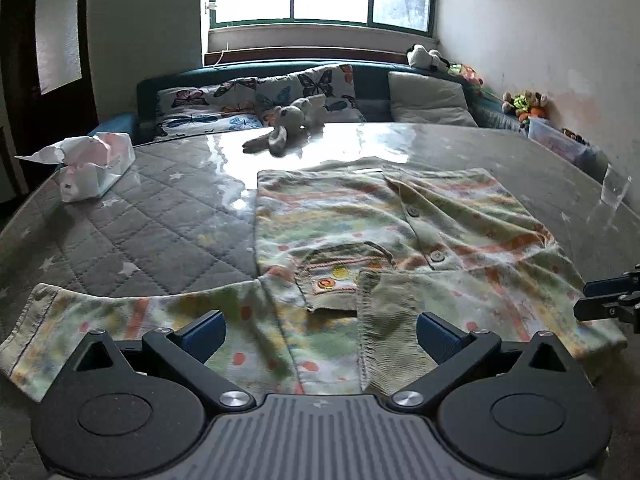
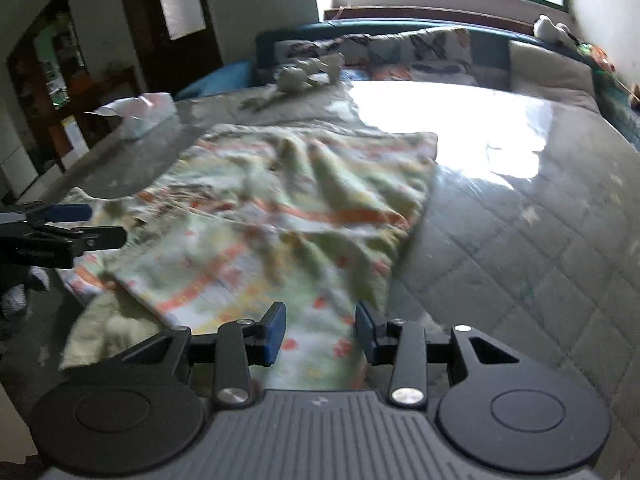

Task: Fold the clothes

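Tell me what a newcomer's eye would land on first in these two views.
The striped, dotted children's shirt spread on the grey quilted mattress, its left sleeve stretched out sideways. Both the left gripper and the right gripper hover open over its near edge. Behind it lie a grey plush toy and, at left, a tissue pack.

A pastel-striped buttoned shirt (image 1: pixel 360 240) lies spread front-up, rumpled, on the quilted mattress (image 1: pixel 140 220).
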Available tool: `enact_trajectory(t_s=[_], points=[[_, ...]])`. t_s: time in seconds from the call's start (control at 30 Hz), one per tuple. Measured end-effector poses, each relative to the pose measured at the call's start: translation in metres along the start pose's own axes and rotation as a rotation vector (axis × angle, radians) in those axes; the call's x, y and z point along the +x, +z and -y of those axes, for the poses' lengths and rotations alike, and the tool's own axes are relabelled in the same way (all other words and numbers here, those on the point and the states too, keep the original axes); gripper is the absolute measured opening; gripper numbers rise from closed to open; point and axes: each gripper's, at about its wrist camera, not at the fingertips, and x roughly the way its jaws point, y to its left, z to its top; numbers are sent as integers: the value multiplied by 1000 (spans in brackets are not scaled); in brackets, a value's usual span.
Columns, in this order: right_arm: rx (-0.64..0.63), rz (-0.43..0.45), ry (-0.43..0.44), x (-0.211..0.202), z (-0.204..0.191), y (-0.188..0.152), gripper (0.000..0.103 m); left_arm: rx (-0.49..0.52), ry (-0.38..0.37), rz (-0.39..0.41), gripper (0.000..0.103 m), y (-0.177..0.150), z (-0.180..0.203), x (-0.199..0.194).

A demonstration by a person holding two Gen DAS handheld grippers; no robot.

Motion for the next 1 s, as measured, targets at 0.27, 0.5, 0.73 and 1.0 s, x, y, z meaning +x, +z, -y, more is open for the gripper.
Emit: enact_trajectory(t_s=[0.27, 0.5, 0.73, 1.0], points=[[-22, 72, 6, 8, 2, 27, 46, 15, 27, -26, 103, -2, 5, 6], [-34, 35, -9, 29, 1, 28, 47, 39, 54, -47, 103, -7, 5, 11], [-114, 27, -13, 16, -16, 13, 56, 18, 66, -40, 103, -10, -5, 1], [-154, 51, -49, -2, -30, -10, 62, -82, 129, -9, 103, -15, -42, -22]])
